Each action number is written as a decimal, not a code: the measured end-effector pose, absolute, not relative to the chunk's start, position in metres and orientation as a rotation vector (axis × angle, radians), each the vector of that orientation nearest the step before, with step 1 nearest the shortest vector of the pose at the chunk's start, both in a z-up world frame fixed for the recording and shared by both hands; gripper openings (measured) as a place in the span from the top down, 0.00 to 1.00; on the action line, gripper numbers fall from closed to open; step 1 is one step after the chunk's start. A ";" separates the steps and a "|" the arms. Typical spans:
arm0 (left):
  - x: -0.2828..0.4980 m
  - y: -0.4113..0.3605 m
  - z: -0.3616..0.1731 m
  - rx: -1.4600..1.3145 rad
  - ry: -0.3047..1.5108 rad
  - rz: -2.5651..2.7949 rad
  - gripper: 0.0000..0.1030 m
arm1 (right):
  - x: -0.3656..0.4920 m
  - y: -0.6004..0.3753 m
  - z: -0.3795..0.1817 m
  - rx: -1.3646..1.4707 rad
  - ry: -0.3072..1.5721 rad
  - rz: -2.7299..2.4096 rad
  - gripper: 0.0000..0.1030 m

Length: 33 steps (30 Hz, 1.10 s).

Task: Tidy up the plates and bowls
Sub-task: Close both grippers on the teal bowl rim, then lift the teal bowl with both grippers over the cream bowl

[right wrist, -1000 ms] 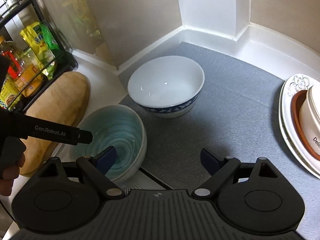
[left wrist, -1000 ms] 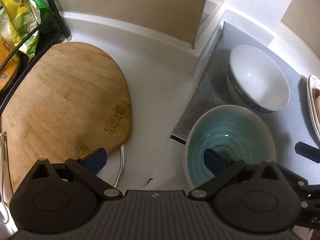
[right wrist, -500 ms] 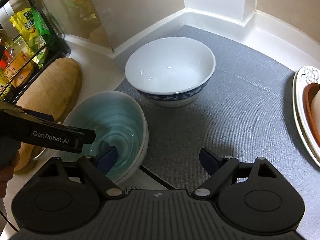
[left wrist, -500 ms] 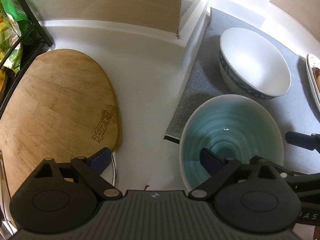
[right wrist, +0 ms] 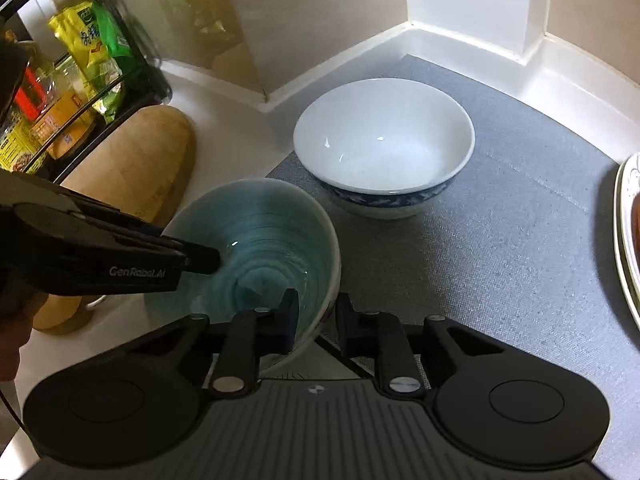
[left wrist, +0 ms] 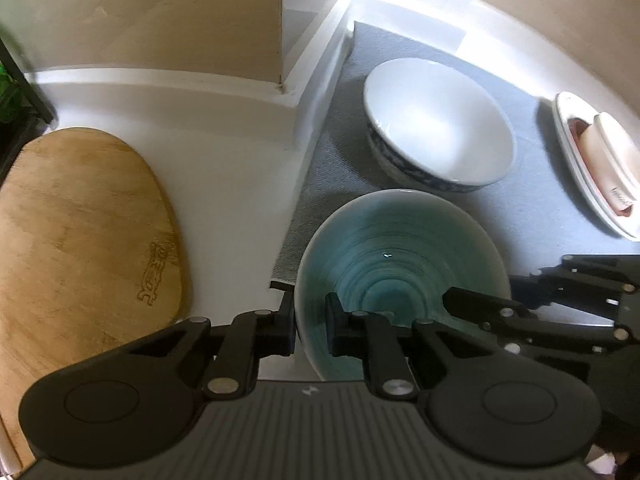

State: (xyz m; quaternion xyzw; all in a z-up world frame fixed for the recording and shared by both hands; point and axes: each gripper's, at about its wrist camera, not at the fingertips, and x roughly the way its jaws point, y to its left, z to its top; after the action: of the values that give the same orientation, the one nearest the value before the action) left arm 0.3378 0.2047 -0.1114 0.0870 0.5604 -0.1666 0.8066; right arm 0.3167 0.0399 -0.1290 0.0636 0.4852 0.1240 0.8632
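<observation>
Teal bowl [left wrist: 400,256] sits at the near left corner of the grey mat [right wrist: 520,208], part of it overhanging the mat edge onto the white counter [left wrist: 224,184]. We've got both grippers on it. Left gripper [left wrist: 310,320] pinches the rim on the counter side, one finger outside the wall, one inside. Right gripper [right wrist: 316,320] does the same on the rim nearest its own camera. Both sets of jaws have just been closing, and in both views the bowl wall is caught between the pads with no gap showing, so we read both as clamped on the rim.

Why two grips: the bowl looks glazed and slick, and the wall is thin and sloped. A single pinch would likely let it swing or slip, so two holds on different parts of the rim keep it level for a lift. We judge the step as grasp done, lift not yet begun.

Likely target is the white bowl [right wrist: 384,152] with the blue patterned band, just behind on the mat, close but apart. It's wider and deeper, so nesting makes sense. A plate stack [left wrist: 592,168] with a brown dish and a cream piece sits well apart at the right edge.

Looks: pale outside, teal inside with darker concentric rings, glossy, empty. Wooden cutting board [left wrist: 80,248] lies left on the counter, not involved.
</observation>
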 end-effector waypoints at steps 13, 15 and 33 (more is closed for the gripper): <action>0.320 0.194 -0.101 0.205 1.213 -0.407 0.85 | 0.303 0.031 -0.120 0.121 1.044 0.280 0.83; 0.315 0.187 -0.100 0.203 1.213 -0.431 0.85 | 0.299 0.025 -0.119 0.129 1.043 0.266 0.83; 0.286 0.077 -0.080 0.313 1.127 -0.632 0.86 | 0.235 -0.071 -0.103 0.239 0.950 0.031 0.86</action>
State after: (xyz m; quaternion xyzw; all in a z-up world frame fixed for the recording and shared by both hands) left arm 0.2856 0.0766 -0.0801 0.1451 0.5230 -0.2933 0.7871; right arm 0.2349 -0.0710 -0.1034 0.1148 0.4562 0.0147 0.8823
